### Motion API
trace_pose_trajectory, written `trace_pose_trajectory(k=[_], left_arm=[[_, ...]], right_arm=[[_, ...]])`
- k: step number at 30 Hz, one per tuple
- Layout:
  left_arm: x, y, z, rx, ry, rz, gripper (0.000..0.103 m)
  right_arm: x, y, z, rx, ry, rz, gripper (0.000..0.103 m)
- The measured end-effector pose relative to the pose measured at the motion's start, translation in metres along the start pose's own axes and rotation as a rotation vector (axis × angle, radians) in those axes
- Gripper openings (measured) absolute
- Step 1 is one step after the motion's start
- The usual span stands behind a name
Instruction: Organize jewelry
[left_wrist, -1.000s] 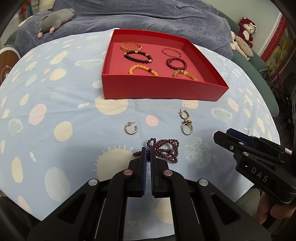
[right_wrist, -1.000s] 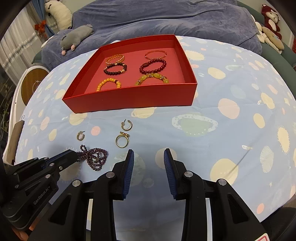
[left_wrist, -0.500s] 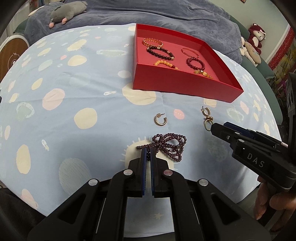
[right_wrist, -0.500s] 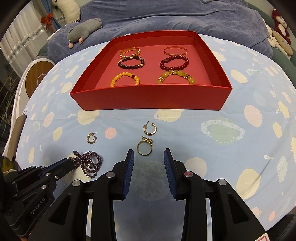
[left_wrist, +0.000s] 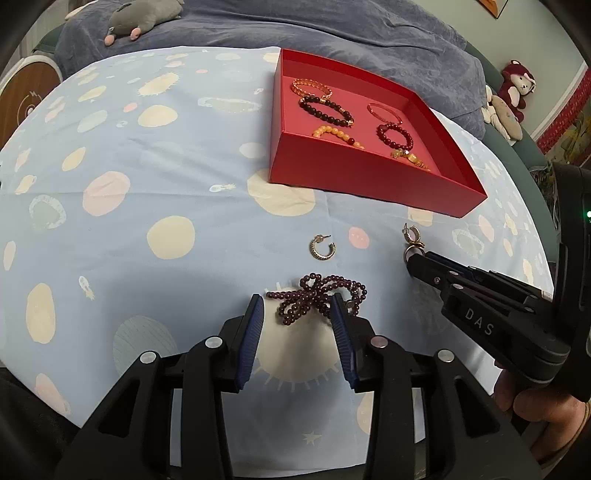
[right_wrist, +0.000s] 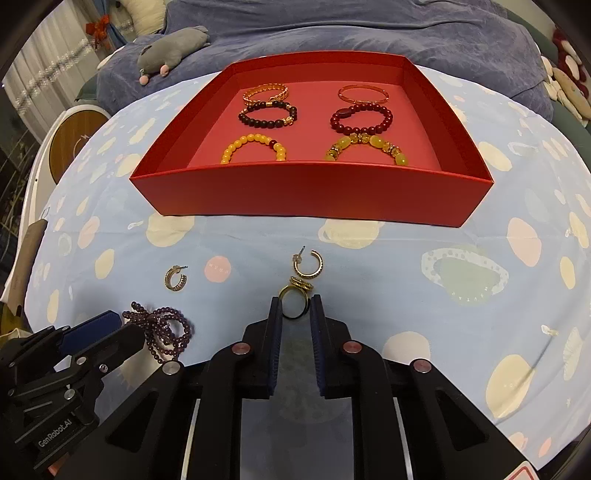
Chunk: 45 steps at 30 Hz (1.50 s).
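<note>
A red tray (right_wrist: 314, 199) (left_wrist: 369, 181) holds several bead bracelets. On the spotted cloth lie a dark purple bead string (left_wrist: 317, 299) (right_wrist: 162, 328), two gold hoop earrings (left_wrist: 322, 248) (right_wrist: 308, 264) (right_wrist: 175, 278) and a gold ring (right_wrist: 295, 301). My left gripper (left_wrist: 297, 310) is open with its fingers on either side of the bead string. My right gripper (right_wrist: 295, 306) is open, its fingertips flanking the ring; in the left wrist view (left_wrist: 424, 258) it hides most of the ring.
A grey plush mouse (right_wrist: 170, 48) lies on the blue blanket (right_wrist: 369, 33) behind the table. Plush toys (left_wrist: 513, 88) sit at the far right. A round wooden item (right_wrist: 74, 140) stands left of the table.
My left gripper opened, leaving the bead string on the cloth between its fingers. My right gripper moved forward and narrowed around the gold ring.
</note>
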<state>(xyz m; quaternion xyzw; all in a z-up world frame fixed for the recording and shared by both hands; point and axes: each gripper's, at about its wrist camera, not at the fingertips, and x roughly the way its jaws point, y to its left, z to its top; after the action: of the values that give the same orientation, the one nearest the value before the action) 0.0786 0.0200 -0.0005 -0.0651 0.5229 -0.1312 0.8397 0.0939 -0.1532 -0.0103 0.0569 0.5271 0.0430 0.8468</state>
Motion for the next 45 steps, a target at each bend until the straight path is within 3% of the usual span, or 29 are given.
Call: trace_pose_trajectory(k=[3,6,9,13,25,31,45], left_arm=[[0.005,-0.003,0.003,0.005,0.003,0.007,0.035],[0.010,-0.006,0.005,0.009,0.001,0.010,0.035],[0.013,-0.009,0.007,0.012,0.003,0.000,0.027],[0.014,-0.012,0.008,0.022,0.004,-0.017,0.013],[0.013,-0.005,0.009,0.006,-0.003,-0.006,0.012],[0.012,-0.003,0.010,0.002,-0.003,-0.011,0.011],[0.000,-0.012,0.010,0.014,-0.018,-0.040,0.006]], right_arm=[[-0.001,-0.004,-0.001,0.006,0.001,-0.001,0.003],[-0.001,-0.007,-0.002,0.012,0.001,0.001,0.003],[-0.004,-0.010,-0.003,0.031,0.001,0.010,0.003],[-0.008,-0.011,-0.001,0.041,-0.018,0.014,0.023],[0.006,0.007,0.010,-0.010,-0.015,0.008,0.024],[0.005,0.006,0.009,-0.021,-0.018,0.009,0.019],[-0.026,-0.008,0.001,0.008,-0.059,0.029,0.019]])
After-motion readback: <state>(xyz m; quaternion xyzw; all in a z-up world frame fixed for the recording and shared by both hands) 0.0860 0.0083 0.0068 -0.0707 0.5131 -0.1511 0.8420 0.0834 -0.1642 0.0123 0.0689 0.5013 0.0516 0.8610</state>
